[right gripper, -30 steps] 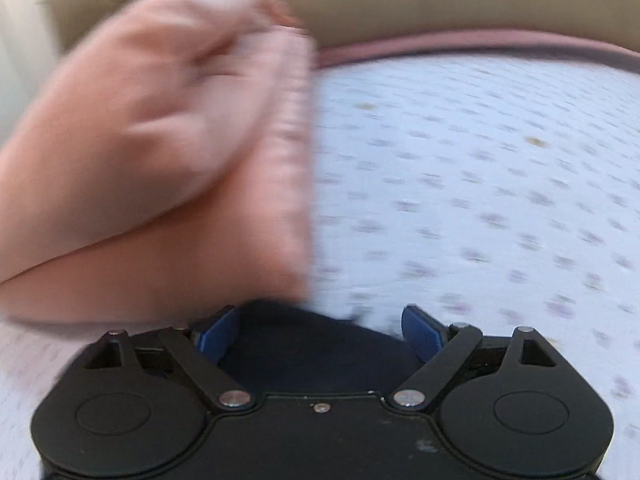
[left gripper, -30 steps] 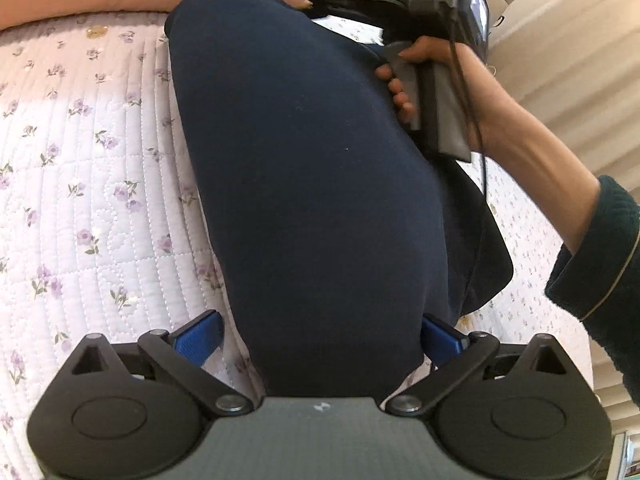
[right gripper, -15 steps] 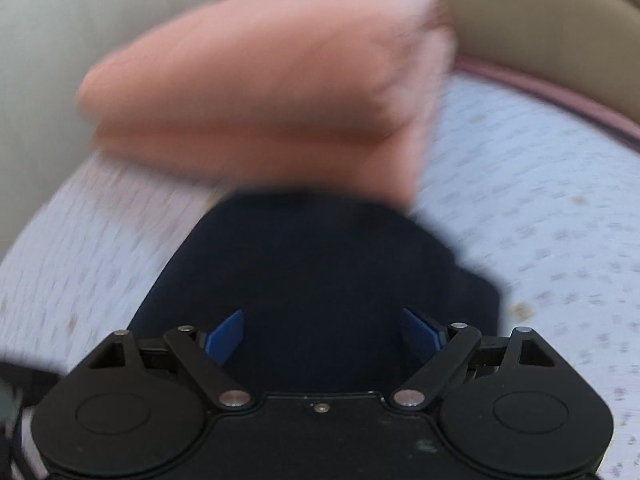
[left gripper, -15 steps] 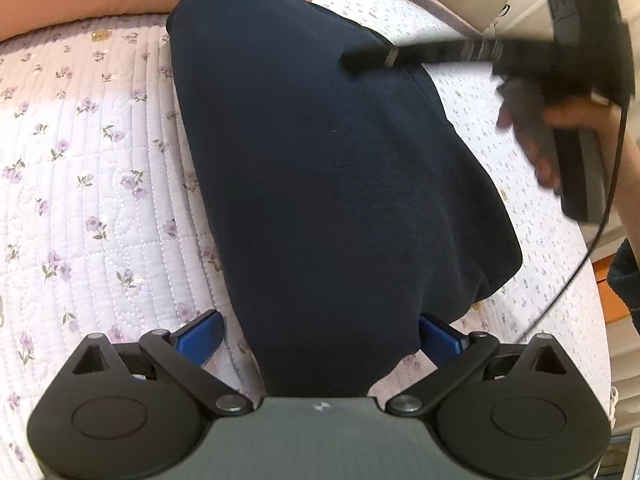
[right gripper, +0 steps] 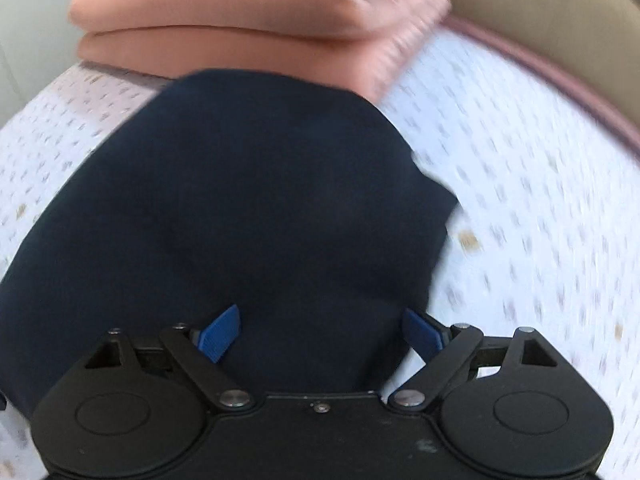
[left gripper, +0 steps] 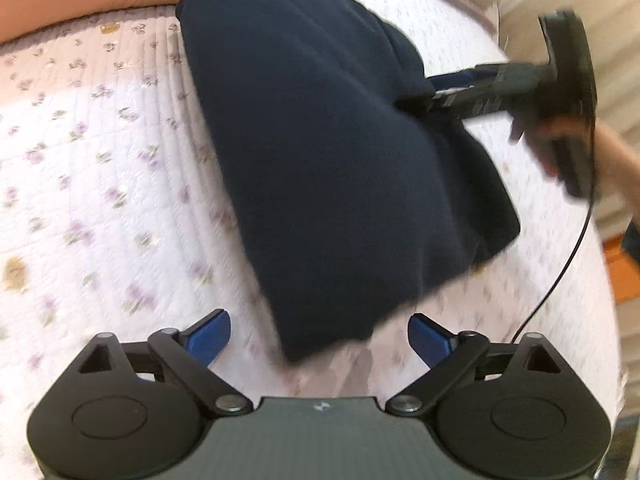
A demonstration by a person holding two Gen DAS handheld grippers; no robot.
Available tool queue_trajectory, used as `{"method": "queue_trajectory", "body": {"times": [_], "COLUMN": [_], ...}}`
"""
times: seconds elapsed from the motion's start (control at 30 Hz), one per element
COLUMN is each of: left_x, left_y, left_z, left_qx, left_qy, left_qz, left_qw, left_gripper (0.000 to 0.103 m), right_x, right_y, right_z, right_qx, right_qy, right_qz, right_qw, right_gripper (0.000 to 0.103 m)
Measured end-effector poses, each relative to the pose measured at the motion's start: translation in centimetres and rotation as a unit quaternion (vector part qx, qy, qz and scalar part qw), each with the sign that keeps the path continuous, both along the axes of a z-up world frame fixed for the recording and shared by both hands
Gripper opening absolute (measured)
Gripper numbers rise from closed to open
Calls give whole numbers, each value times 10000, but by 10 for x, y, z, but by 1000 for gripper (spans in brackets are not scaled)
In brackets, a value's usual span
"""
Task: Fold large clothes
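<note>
The right gripper has swung from the far end to the right edge of the folded navy fabric garment, jaws apart. The garment lies on the floral quilted white bedspread, long axis near-to-far. The left gripper, jaws closing on nothing, could snag its near corner.

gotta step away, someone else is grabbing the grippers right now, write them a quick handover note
Left gripper: jaws wide apart and closing slightly, nothing between the pads, just off the near end of the navy garment.
Right gripper: open, hovering over the same garment from the other side, holding nothing.
Things: the navy garment lies folded into a long bundle on the floral quilt; a folded pink garment sits at its far end.
Done: lengthwise folds, by the look of it.
Left: probably one more fold across, then stack it.
</note>
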State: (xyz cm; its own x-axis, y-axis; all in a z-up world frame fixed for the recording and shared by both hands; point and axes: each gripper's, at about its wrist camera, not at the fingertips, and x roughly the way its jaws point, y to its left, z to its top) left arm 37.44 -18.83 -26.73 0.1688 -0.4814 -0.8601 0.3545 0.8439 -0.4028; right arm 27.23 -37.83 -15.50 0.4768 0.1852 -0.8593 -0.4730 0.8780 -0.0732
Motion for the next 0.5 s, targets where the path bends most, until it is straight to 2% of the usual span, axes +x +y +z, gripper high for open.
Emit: {"method": "queue_trajectory", "body": {"times": [0.07,0.13,0.2,0.27,0.37,0.5], "left_x": [-12,-16,-11,4,34,54], "left_y": [3,9,9,0,-18,-36], "left_z": [16,37,61,78,75,40], "left_qx": [187,248,366,512,583,715], "left_qy": [-134,-313,-687,-1107,-1209,-785], "left_qz": [-203,-305,-334,-315,-307,-377], "left_qw": [9995,9987,9964,9920,9905,9936], "left_gripper": [97,97,103,103,103,100], "right_x": [-2,-14,-30,-45,-63,-73], "right_y": [-6,-4,3,17,44,55], "right_z": [15,38,60,70,60,25], "right_qx": [-38,33,441,573,217,-22], "right_qy": [73,-73,-153,-191,-215,163], "right_qz": [-14,237,624,1010,1546,1743], "right_qw": [10000,9997,9970,9931,9875,9846], "right_gripper": [102,97,98,100,100,100]}}
